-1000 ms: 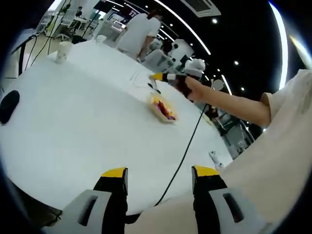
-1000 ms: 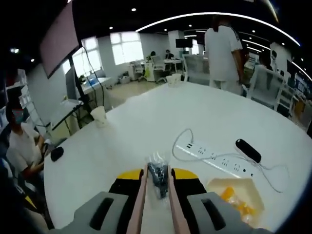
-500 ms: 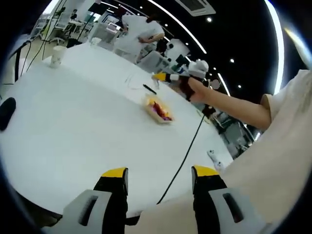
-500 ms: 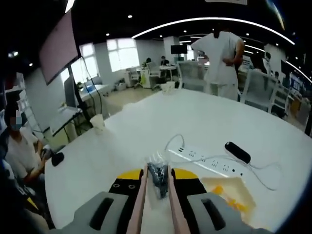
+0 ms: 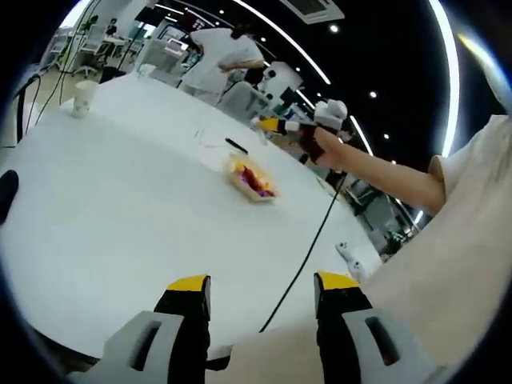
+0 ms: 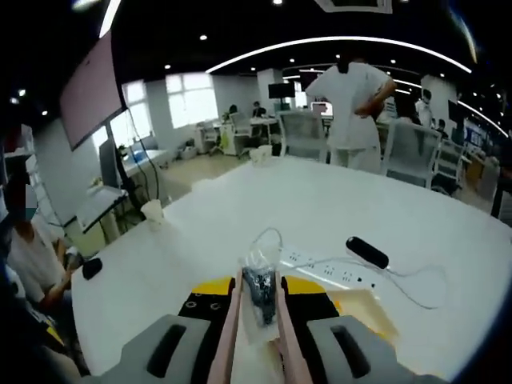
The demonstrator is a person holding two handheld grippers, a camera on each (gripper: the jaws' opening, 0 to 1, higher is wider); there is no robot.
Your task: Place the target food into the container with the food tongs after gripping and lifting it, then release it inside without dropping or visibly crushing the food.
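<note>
- On the white table (image 5: 120, 216) we see the container (image 5: 250, 179), a shallow tray already holding red and yellow food; our right gripper (image 5: 276, 126) hovers above and just beyond it.
- Between the right jaws we hold the pink food tongs (image 6: 254, 320), closed on them, and the tong tips pinch a small dark piece of food (image 6: 259, 290) in clear wrap.
- Our left gripper (image 5: 262, 300) is parted wide and carries nothing.
- We judge the food lifted and in transit. Next we should bring the tips over the tray (image 6: 366, 310), lower, then ease the squeeze gently.
</note>
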